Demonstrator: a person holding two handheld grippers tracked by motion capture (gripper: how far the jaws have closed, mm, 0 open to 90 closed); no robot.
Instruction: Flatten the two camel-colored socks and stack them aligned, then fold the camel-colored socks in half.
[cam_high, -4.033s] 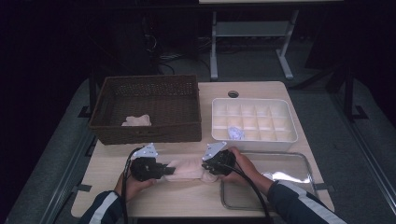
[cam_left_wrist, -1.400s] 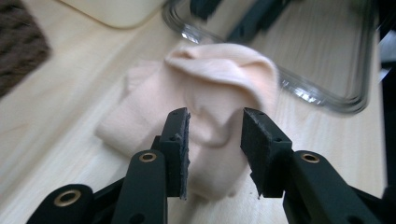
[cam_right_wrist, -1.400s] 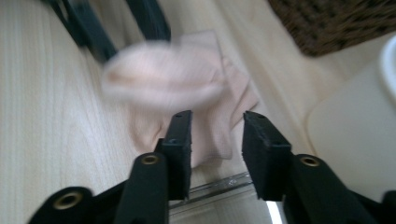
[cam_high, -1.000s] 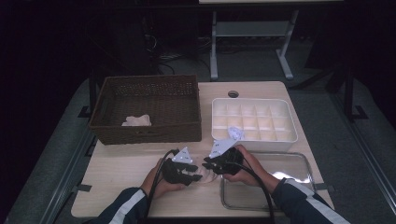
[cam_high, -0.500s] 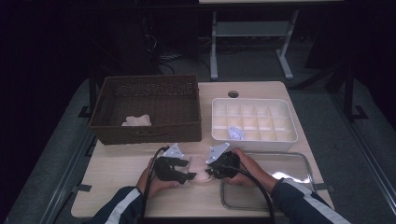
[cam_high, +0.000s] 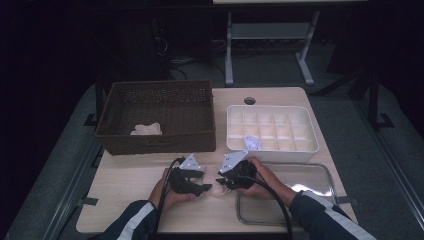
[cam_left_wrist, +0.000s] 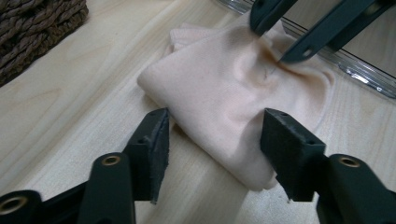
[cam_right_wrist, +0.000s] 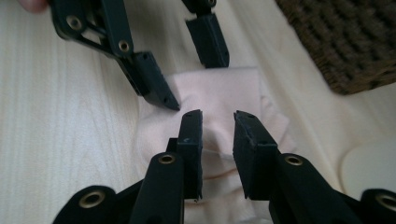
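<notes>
The pink cloth (cam_high: 216, 190) lies at the table's (cam_high: 125, 180) 6 o'clock edge; the right gripper (cam_right_wrist: 217, 122) pinches a fold (anchoring it), so the left gripper (cam_left_wrist: 212, 128), jaws apart and lately narrowing, can straddle its near edge

high: above, looking forward-down at table (cam_high: 125, 180) | gripper views: close, facing each other, sharing cloth (cam_left_wrist: 224, 102)

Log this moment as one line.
left hand-held gripper: jaws just closing, straddling folded cloth | right hand-held gripper: pinching cloth fold | cloth: on table
</notes>
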